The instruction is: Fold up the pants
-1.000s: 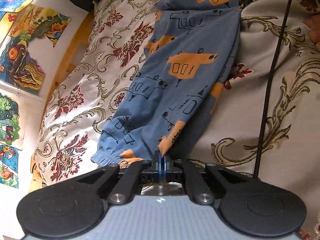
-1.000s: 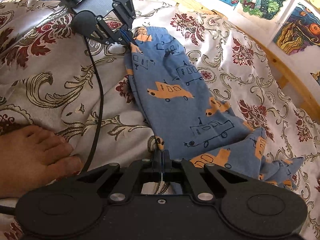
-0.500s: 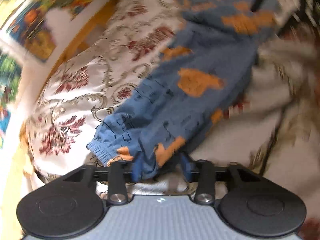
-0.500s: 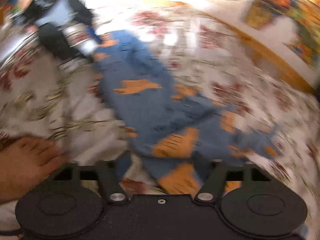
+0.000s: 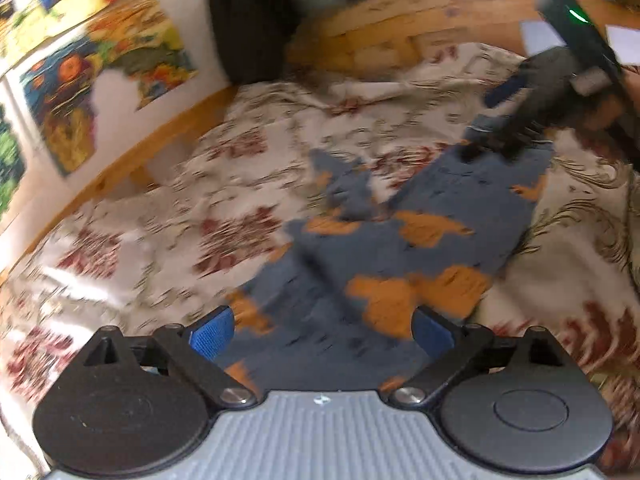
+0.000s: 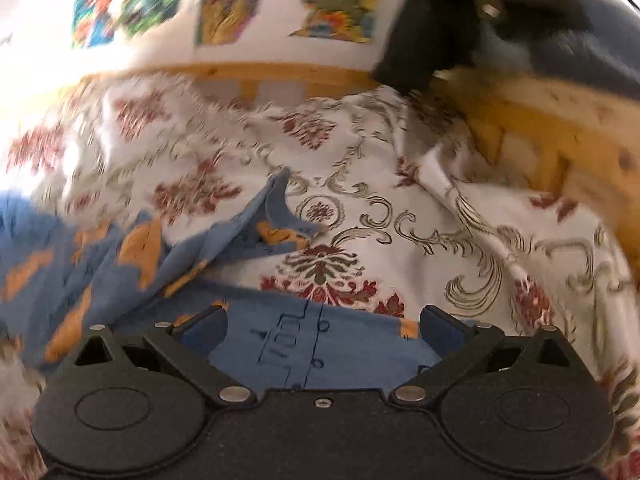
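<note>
You have one pair of pants and two sets of tongs in play. The pants lie spread on the bedspread, running from just in front of your left tongs across to your right tongs, which show at the far end of the cloth in the left wrist view. The pants are soft blue fabric, printed with orange vehicle shapes and thin dark line drawings; they sit rumpled, with a folded flap standing up off the bedspread in the right wrist view.

Your left tongs stand wide apart, with blue cloth lying between the two blue pads but not pinched. Your right tongs are likewise spread, and a flat stretch of the pants with a stitched seam lies between them, unclamped.

The bedspread is a glossy pale fabric, creased, patterned with dark red flowers and grey-green scrolls. Beyond the bedspread runs a pale wooden bed frame, and above it several bright paper drawings hang on a white wall. Both views are blurred by motion, so finer detail cannot be told.
</note>
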`<state>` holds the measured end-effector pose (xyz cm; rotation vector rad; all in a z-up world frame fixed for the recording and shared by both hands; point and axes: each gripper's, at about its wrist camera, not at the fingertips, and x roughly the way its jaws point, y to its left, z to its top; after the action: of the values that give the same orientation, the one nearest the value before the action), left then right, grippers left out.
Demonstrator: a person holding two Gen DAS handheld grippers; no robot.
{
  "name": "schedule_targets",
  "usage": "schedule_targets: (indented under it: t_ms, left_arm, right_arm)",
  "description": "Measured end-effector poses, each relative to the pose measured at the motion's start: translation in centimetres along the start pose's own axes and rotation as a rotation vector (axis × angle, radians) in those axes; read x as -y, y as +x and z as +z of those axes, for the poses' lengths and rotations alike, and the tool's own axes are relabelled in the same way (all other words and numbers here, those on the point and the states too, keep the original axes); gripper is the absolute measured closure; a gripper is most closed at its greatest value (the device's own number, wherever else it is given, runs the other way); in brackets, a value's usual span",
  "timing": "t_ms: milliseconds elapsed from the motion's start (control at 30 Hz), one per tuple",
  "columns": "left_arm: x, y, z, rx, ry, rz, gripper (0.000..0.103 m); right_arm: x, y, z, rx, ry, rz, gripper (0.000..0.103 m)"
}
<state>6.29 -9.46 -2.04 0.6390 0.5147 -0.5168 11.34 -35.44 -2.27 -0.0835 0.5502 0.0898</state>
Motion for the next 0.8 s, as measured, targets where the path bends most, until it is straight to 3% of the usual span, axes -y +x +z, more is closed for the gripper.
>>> schedule_targets:
  t_ms: [100, 200, 400, 500, 600, 667, 800]
  left_arm:
    - [2.7, 2.1, 1.5, -0.041, 0.001, -0.028, 0.011]
    - [3.7, 3.8, 2.8, -0.079, -0.077, -0.029, 0.012]
    - [3.9, 5.3, 3.1, -0.104, -0.135, 0.002, 0.016]
    - [3.3, 6.0, 2.6, -0.133, -0.17, -0.001, 0.024]
    - [2.4, 6.5, 2.1, -0.156, -0.24, -0.014, 0.047]
    - [1.9, 6.9, 1.8, -0.174, -0.258, -0.013, 0.075]
    - [0.5, 7.3, 1.2, -0.182, -0.299, -0.043, 0.095]
  right_arm:
    - [-0.2, 0.3, 0.3, 0.051, 0.001, 0.053, 0.001]
    - [-0.9, 1.0, 0.5, 0.072, 0.006, 0.126, 0.001]
    - [-1.8, 2.5, 0.7, 0.031, 0.026, 0.195, 0.001]
    - [-1.7, 2.9, 0.5, 0.0, 0.044, 0.217, 0.004]
    - [-1.4, 3.1, 0.4, -0.02, 0.074, 0.249, 0.013]
    - [-1.1, 3.8, 0.9, -0.033, 0.091, 0.278, 0.02]
    - [-0.9, 6.6, 3.3, -0.063, 0.092, 0.337, 0.034]
